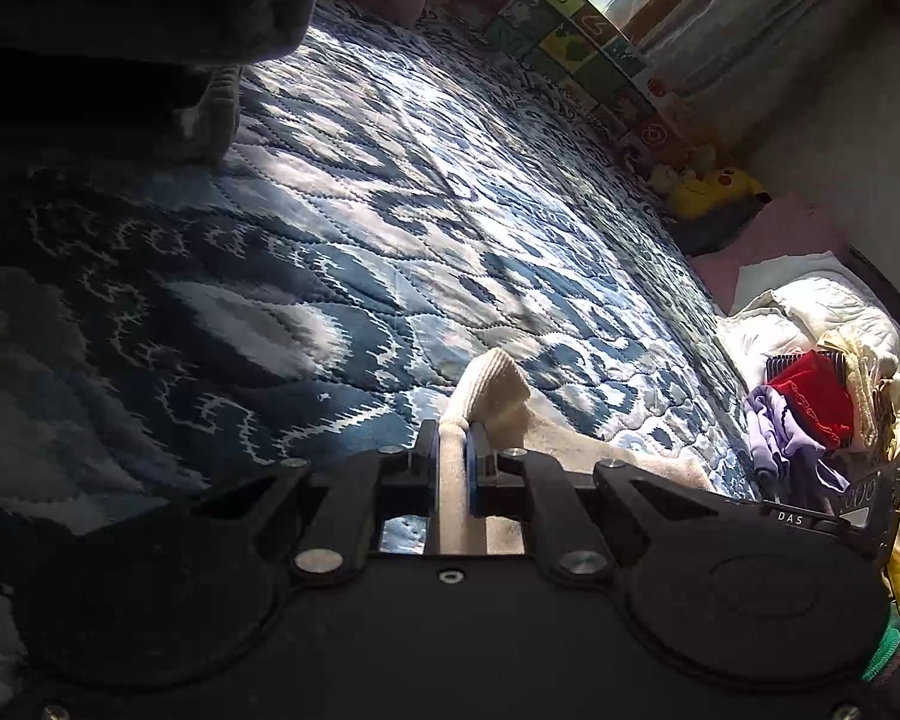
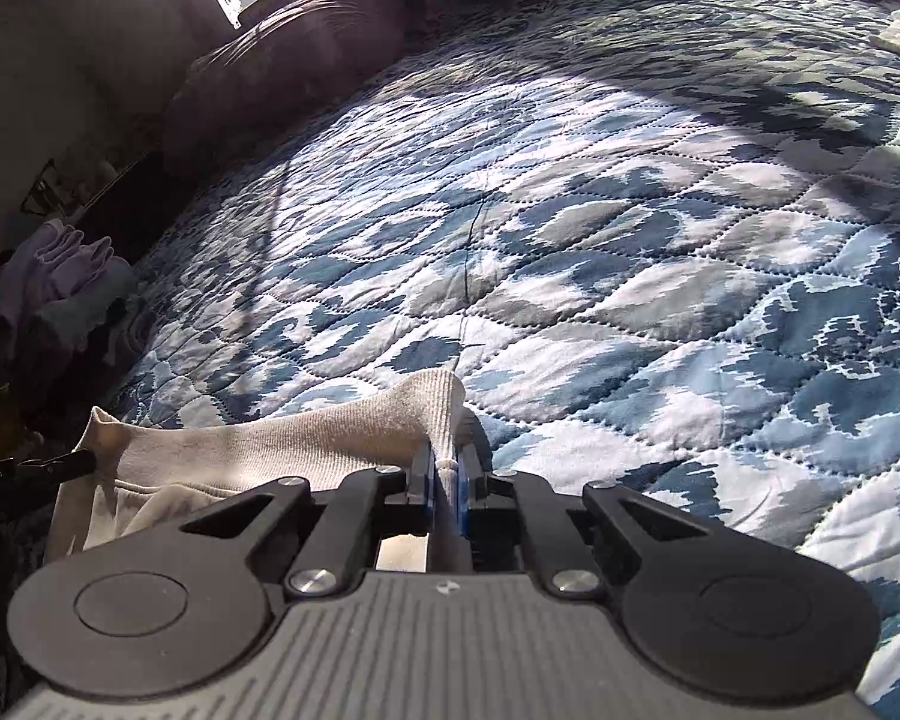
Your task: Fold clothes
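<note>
- The left gripper [image 1: 452, 450] is sitting nearest the lens in the left wrist view, its blue-padded jaws clenching a ribbed edge of a cream garment [image 1: 492, 396].
- That cloth is poking up past the fingertips and trailing off to the gripper's right, hanging just above the blue-and-white quilt [image 1: 390, 192] on the bed.
- The right gripper [image 2: 447, 468] is likewise pinching the cream garment [image 2: 306, 438], jaws closed tight on a ribbed corner; the rest of the fabric is stretching away to this gripper's left, where the tip of the other tool [image 2: 54, 465] is showing at its far edge.
- Far to the left gripper's right, a heap of clothes [image 1: 810, 402] with red and lilac pieces is lying beside white bedding.
- A yellow plush toy [image 1: 711, 189] is resting ahead and to the right, against the wall.
- To the right gripper's left, lilac garments [image 2: 66, 264] are lying in shade.
</note>
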Demonstrator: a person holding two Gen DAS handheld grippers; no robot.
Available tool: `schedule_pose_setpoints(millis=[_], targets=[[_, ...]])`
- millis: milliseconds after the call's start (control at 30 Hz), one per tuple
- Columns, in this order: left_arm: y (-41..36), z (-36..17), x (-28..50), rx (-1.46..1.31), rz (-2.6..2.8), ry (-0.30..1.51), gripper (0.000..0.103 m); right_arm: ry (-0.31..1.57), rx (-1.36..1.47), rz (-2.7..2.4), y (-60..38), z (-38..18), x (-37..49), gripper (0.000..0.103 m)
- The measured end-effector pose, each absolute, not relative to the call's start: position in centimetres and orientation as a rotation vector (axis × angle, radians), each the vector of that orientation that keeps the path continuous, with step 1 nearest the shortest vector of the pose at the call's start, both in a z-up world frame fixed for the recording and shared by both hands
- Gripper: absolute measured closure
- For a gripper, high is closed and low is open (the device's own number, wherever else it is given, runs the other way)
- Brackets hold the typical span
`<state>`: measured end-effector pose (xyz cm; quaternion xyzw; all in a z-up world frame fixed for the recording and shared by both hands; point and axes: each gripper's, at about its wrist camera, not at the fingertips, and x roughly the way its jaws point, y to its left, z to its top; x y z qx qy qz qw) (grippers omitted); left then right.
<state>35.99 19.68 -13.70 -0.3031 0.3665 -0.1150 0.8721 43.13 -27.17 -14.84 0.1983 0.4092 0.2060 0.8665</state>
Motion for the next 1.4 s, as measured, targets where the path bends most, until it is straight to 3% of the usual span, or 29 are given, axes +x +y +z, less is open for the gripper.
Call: schedule_pose_setpoints(millis=[167, 233, 333, 367, 400, 567, 733, 767, 800, 867, 900, 1067, 1200, 1400], targets=[[21.0, -15.5, 36.3, -0.761, -0.218, 0.801, 0.096, 0.873, 0.59, 0.464, -29.3, -17.0, 43.5, 0.098], [20.9, -15.2, 36.3, -0.751, -0.201, 0.807, 0.092, 0.852, 0.535, 0.437, -28.7, -16.1, 43.0, 0.097], [19.9, -14.0, 36.0, -0.68, -0.179, 0.786, 0.089, 0.776, 0.424, 0.378, -27.8, -13.7, 41.5, 0.081], [19.2, -13.6, 36.0, -0.645, -0.18, 0.777, 0.087, 0.745, 0.395, 0.36, -27.6, -12.8, 40.9, 0.07], [18.6, -13.1, 35.9, -0.611, -0.181, 0.768, 0.086, 0.714, 0.366, 0.341, -27.4, -12.0, 40.3, 0.069], [15.5, -10.9, 35.5, -0.438, -0.185, 0.719, 0.086, 0.616, 0.233, 0.363, -26.0, -9.0, 38.4, 0.071], [13.8, -11.2, 36.7, -0.344, -0.143, 0.756, 0.083, 0.778, 0.146, 0.359, -22.6, -12.5, 40.7, 0.074], [14.2, -12.7, 37.9, -0.368, -0.11, 0.812, 0.087, 0.834, 0.141, 0.317, -22.3, -13.8, 41.6, 0.076], [14.5, -13.4, 38.4, -0.382, -0.089, 0.84, 0.09, 0.807, 0.164, 0.307, -22.7, -14.0, 41.4, 0.085], [14.4, -11.8, 37.0, -0.376, -0.093, 0.791, 0.091, 0.78, 0.196, 0.308, -23.1, -12.7, 40.4, 0.087], [14.2, -11.0, 36.1, -0.363, -0.102, 0.766, 0.089, 0.768, 0.212, 0.308, -23.4, -12.0, 39.9, 0.083], [9.3, -9.2, 31.5, -0.261, -0.274, 0.674, 0.088, 0.699, 0.147, 0.468, -20.0, -10.0, 35.3, 0.083], [3.7, -12.8, 32.0, -0.025, -0.273, 0.805, 0.083, 0.798, -0.06, 0.454, -16.0, -12.4, 33.6, 0.076], [5.0, -10.7, 28.8, -0.085, -0.244, 0.722, 0.083, 0.729, -0.018, 0.404, -18.4, -11.4, 29.4, 0.075]])
